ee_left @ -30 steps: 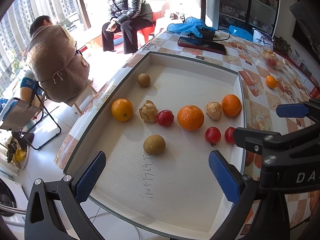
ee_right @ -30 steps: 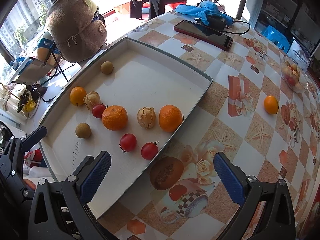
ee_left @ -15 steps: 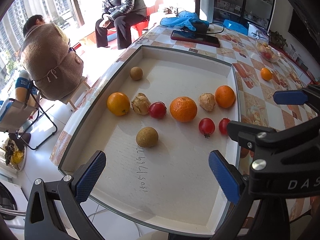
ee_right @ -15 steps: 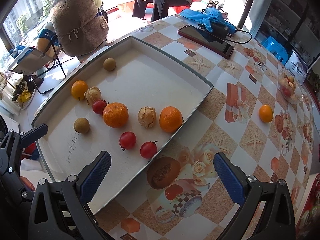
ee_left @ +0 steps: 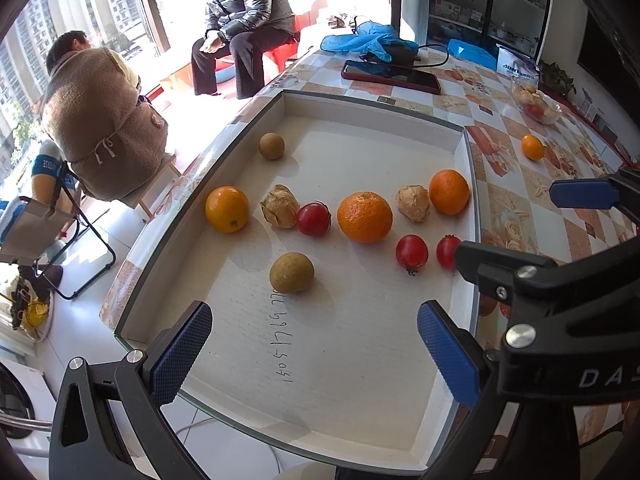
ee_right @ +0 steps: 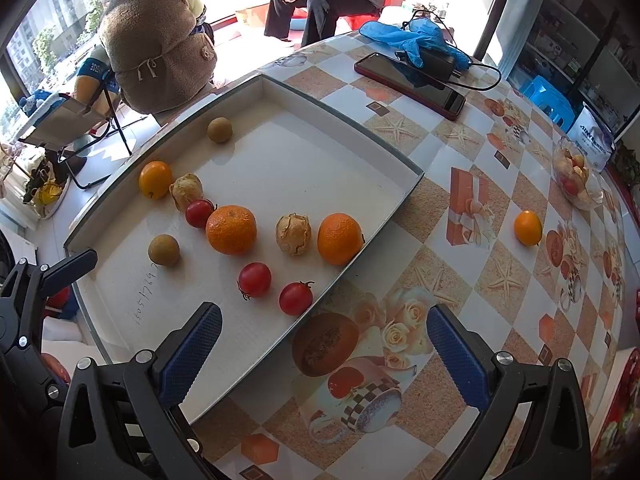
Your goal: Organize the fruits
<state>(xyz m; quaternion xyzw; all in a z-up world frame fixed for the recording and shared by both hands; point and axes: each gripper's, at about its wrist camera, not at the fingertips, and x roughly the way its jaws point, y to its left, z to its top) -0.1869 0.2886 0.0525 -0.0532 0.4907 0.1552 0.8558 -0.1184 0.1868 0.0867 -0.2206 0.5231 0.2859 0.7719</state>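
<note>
A shallow white tray (ee_left: 372, 120) (ee_right: 344, 120) holds three oranges, three cherry tomatoes, two papery husk fruits and two brown round fruits. The large orange (ee_left: 364, 217) (ee_right: 231, 229) lies mid-tray, with a brown fruit (ee_left: 291, 272) (ee_right: 163, 250) nearer the front. One small orange (ee_left: 532, 147) (ee_right: 527, 227) lies on the tablecloth outside the tray. My left gripper (ee_left: 316, 350) hangs open above the tray's near end, nothing between its fingers. My right gripper (ee_right: 324, 354) is open over the tray's right rim and the tablecloth, holding nothing.
A glass bowl of fruit (ee_right: 576, 176) (ee_left: 536, 104) stands at the far right. A phone (ee_right: 410, 84), a charger and blue cloth (ee_right: 416, 40) lie at the table's far end. Two seated people (ee_right: 156, 36) are beyond the table's left edge.
Both grippers have drawn back and risen slightly, so the tray and fruit sit a little farther off. Both stay open; no fruit has moved.
</note>
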